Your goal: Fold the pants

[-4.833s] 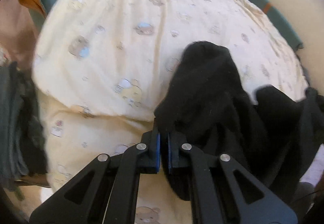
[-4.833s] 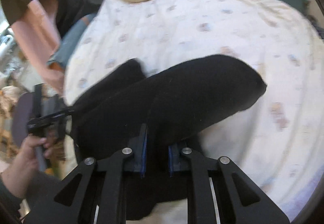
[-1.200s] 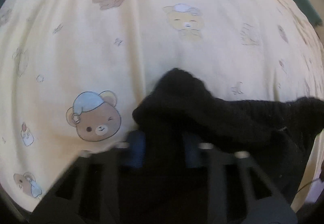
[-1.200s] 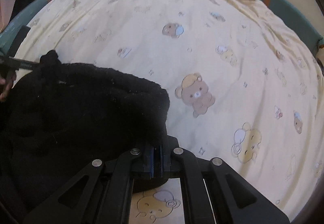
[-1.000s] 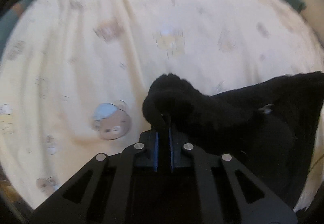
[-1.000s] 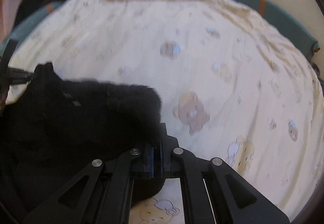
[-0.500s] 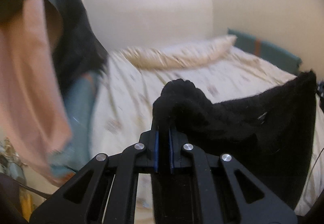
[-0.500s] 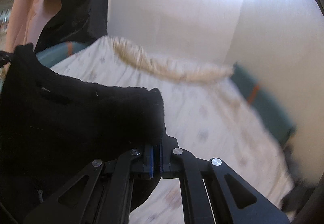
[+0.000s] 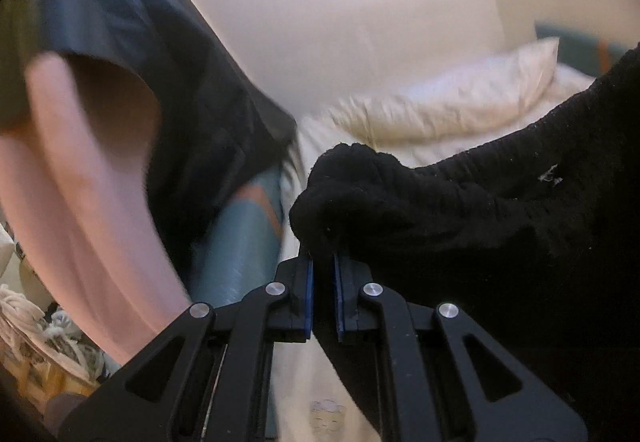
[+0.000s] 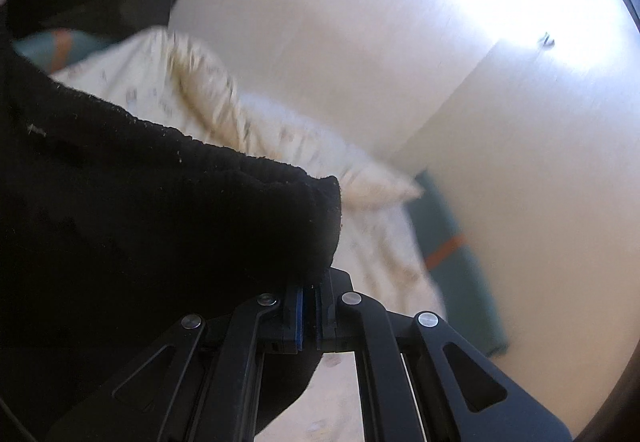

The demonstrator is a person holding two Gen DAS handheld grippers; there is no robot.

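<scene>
While both units are raised above the cream bear-print bed (image 9: pixel 440 150), the left hand-held gripper (image 9: pixel 323 274) clamps one bunched corner of the black fleece pants (image 9: pixel 500 226). The right hand-held gripper (image 10: pixel 308 292) pinches the opposite corner, its pads nearly together. Fabric hangs between them.

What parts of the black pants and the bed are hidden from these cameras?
- Black pants, left wrist view: cut off by the right edge, and the lower part hangs behind the left gripper.
- Black pants, right wrist view: run off the left edge; legs unseen behind the right gripper.
- Bed sheet, right wrist view: prints blurred, mostly covered by the pants.
- Pillow, left wrist view: blurred.
</scene>
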